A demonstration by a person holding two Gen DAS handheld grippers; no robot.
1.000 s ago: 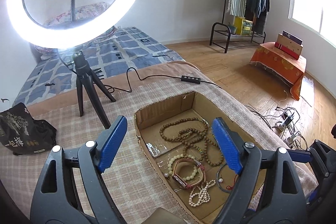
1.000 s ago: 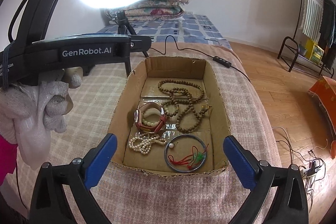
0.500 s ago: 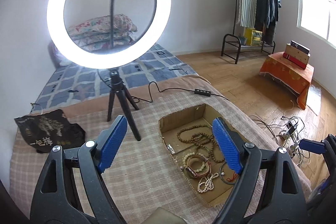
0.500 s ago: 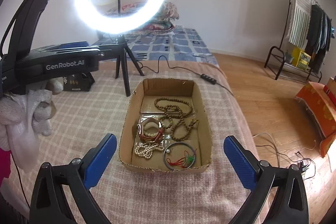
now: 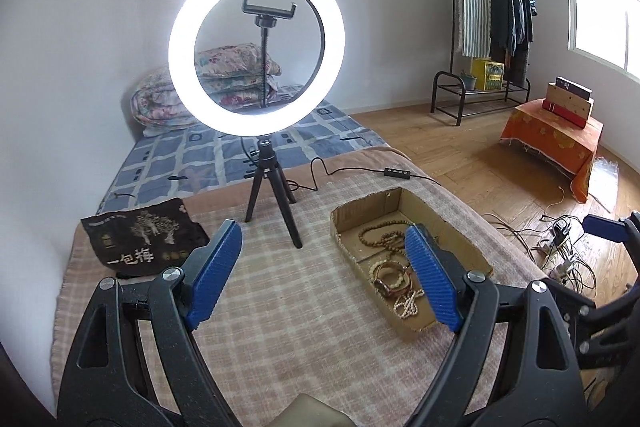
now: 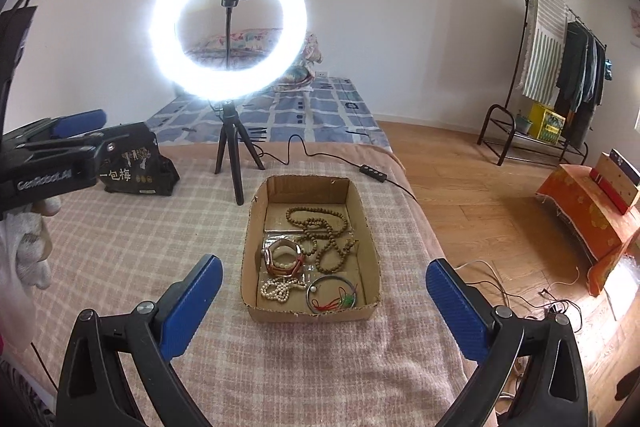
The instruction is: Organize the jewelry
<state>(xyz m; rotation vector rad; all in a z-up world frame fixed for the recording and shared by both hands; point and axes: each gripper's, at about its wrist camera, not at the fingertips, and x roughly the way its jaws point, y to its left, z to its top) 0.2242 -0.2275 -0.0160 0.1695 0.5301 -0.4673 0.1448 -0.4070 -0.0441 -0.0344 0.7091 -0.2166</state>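
Note:
A shallow cardboard box (image 6: 370, 259) sits on the checked blanket and holds the jewelry: a brown bead necklace (image 6: 324, 231), a brown-strap watch with a bead bracelet (image 6: 282, 257), a white bead string (image 6: 280, 289) and a metal bangle with red cord (image 6: 332, 293). The box also shows in the left wrist view (image 5: 460, 227). My right gripper (image 6: 324, 311) is open and empty, held high above the box's near end. My left gripper (image 5: 324, 279) is open and empty, above the blanket left of the box.
A lit ring light on a small tripod (image 6: 228, 27) stands behind the box, its cable and remote (image 6: 372, 173) trailing right. A black printed bag (image 6: 136, 173) lies at the back left. The blanket edge drops to the wooden floor (image 6: 480, 211) on the right.
Both grippers have pulled back and up from the box, so it looks smaller and farther. The jewelry has not moved. Both grippers stay open.

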